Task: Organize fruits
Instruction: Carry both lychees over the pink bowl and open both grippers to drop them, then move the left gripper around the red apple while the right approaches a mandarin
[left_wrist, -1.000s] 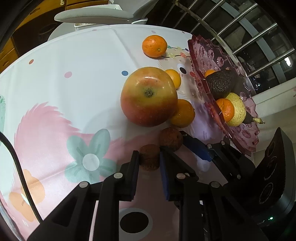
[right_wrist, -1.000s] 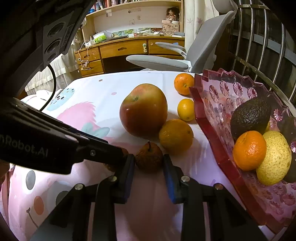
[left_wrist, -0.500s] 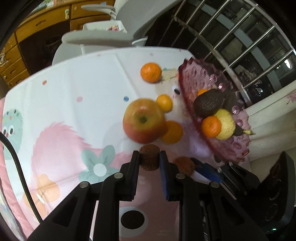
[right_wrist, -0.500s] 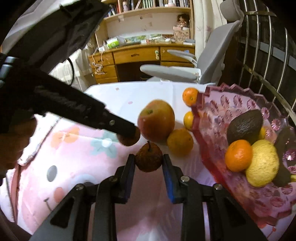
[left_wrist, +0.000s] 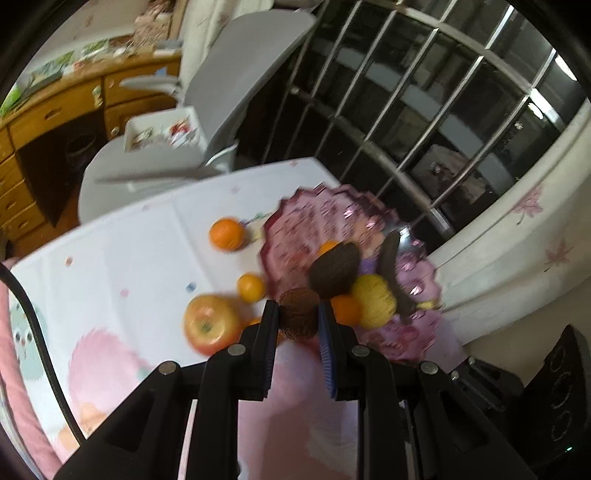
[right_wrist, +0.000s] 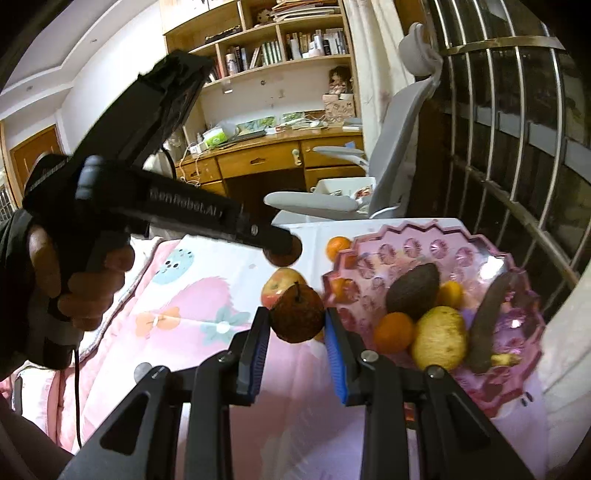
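Pink and white cartoon-printed cloth (right_wrist: 207, 295) covers the table under us, with a wooden desk (right_wrist: 266, 158), bookshelves (right_wrist: 280, 40) and a grey office chair (right_wrist: 399, 147) behind, and metal window bars (right_wrist: 517, 147) along the right.

Compared with a second ago, both of our tools have come well up off the cloth, each carrying its fruit with it. Our left gripper (left_wrist: 297, 325) is narrowed tight on a small brown fruit (left_wrist: 298, 312), which a second ago sat between its fingers down on the cloth; it now shows in front of the near edge of the pink glass dish (right_wrist: 436, 251). Our right gripper (right_wrist: 297, 328) is clamped on a brown fruit with a stem (right_wrist: 297, 314), likewise lifted from the cloth and hanging beside the dish's left rim.

Left behind on the cloth are the big apple (left_wrist: 210, 323) and three oranges (left_wrist: 226, 233), now far smaller in the left view than before. Inside the dish lie an avocado (right_wrist: 412, 291), an orange (right_wrist: 393, 330), a yellow pear-like fruit (right_wrist: 439, 338) and a dark banana (right_wrist: 491, 321).

A hand (right_wrist: 74, 280) grips the left tool's handle in the right view. White lettering along that tool's body (right_wrist: 184, 205) reads roughly "GenRobot.AI", though the first letters are blurred.
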